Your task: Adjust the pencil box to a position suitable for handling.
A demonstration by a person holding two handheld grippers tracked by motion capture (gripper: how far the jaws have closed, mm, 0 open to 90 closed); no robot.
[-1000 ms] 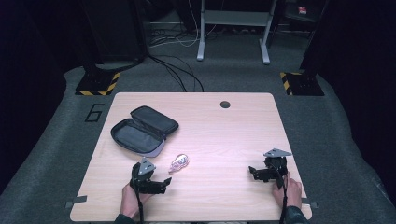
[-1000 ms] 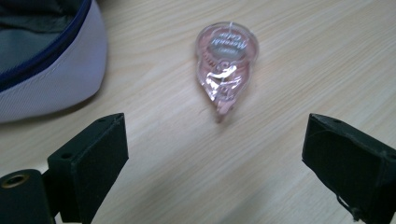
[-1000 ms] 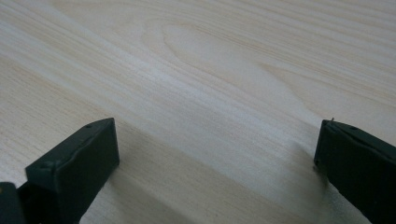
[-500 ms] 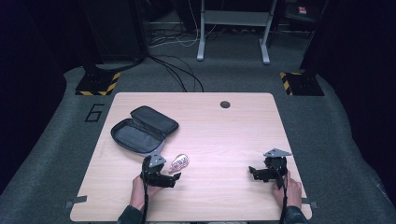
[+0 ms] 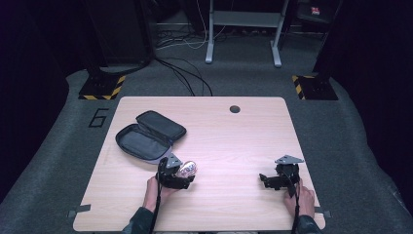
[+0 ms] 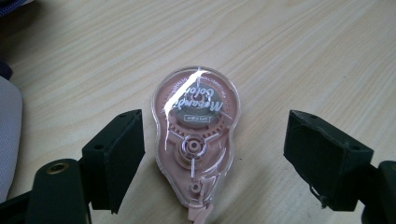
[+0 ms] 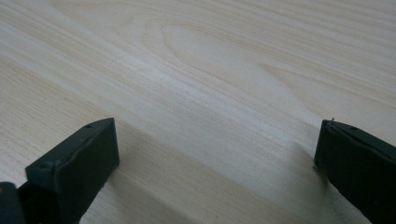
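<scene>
A pink correction-tape dispenser (image 6: 196, 140) in a clear shell lies flat on the wooden table (image 5: 224, 141). My left gripper (image 6: 215, 163) is open around it, one jaw on each side with a gap to both. In the high view the dispenser (image 5: 187, 169) sits just right of the left gripper (image 5: 181, 179), below the open dark pencil case (image 5: 148, 134). My right gripper (image 5: 267, 181) rests low at the table's right front; in its own view the right gripper (image 7: 215, 163) is open over bare wood.
The open case lies at the table's left, its grey lining (image 6: 7, 135) edging the left gripper view. A round cable hole (image 5: 234, 108) sits near the far edge. Table legs and cables stand on the floor beyond.
My left gripper has moved up and to the right, from near the front edge to the dispenser, which now lies between its jaws. The right gripper has stayed put.
</scene>
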